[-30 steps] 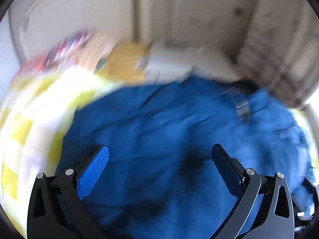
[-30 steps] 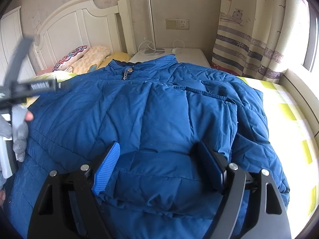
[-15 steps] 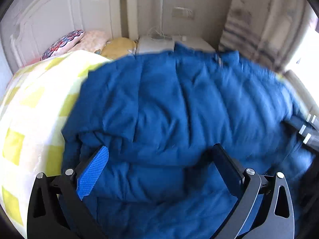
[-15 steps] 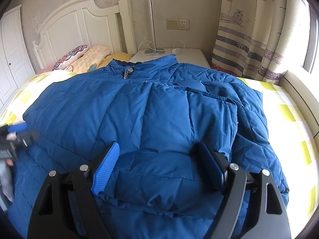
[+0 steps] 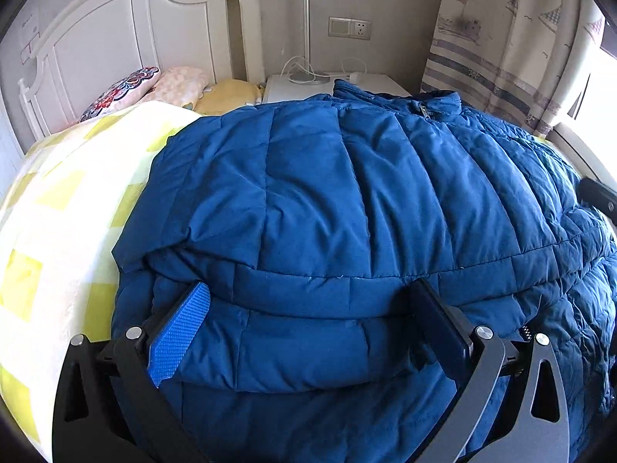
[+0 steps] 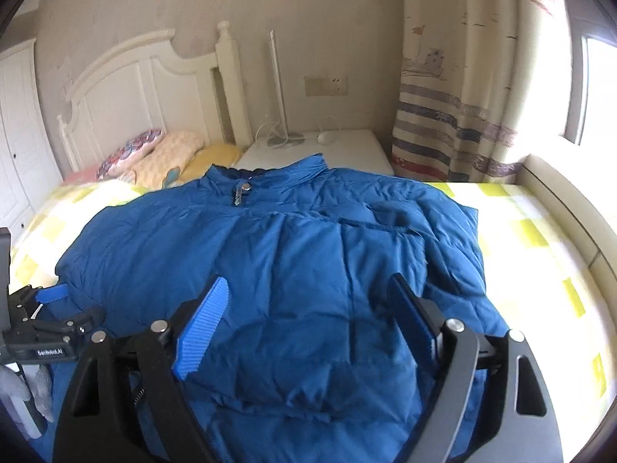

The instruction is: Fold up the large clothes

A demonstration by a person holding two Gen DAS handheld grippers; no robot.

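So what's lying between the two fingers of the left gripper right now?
A thick folded edge of the blue puffer jacket fills the open left gripper, seen in the left wrist view.

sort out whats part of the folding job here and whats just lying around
Job: blue puffer jacket, left gripper, right gripper, both open over it.

Lying about: pillows, yellow checked bedspread, nightstand, lamp, curtain, wall socket.
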